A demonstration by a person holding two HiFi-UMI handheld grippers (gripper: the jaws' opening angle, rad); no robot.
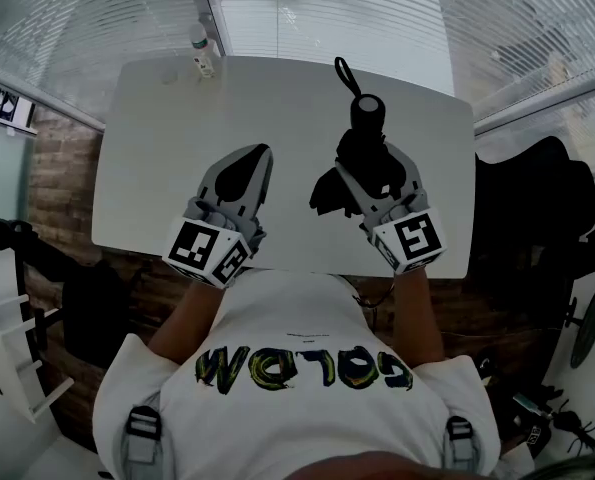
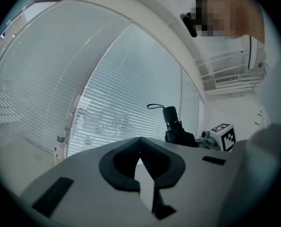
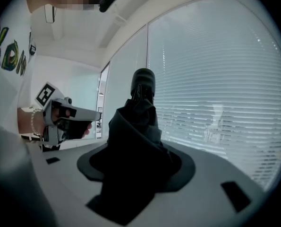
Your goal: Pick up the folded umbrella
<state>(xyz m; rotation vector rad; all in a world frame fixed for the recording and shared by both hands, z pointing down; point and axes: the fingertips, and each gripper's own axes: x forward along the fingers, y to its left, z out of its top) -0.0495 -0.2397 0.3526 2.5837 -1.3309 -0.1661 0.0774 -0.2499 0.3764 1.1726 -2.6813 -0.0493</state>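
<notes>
1. Head view, far left: a bottle (image 1: pixel 203 50) stands at the table's (image 1: pixel 157 168) far corner, by the blinds.
2. The left gripper (image 1: pixel 261 152) is held over the table's near half. It points level and away from the person, with its marker cube nearest the torso.
3. In the left gripper view, the left gripper (image 2: pixel 139 139) has its jaw tips together with nothing between them. The bottle (image 2: pixel 60 148) shows low on the left.
4. The right gripper (image 1: pixel 372 168) is raised just right of the left one, forearm running back to the body, nose aimed at the window.
5. Its jaws are clamped on the umbrella (image 1: pixel 362 143). The handle end and strap loop stick out beyond the tips, and loose black fabric hangs off to the left.
6. In the right gripper view, the umbrella (image 3: pixel 135 126) fills the gap between the pads of the right gripper (image 3: pixel 138 150).
7. The umbrella (image 2: pixel 175 126) seems lifted clear of the table, though no view shows the gap outright.
</notes>
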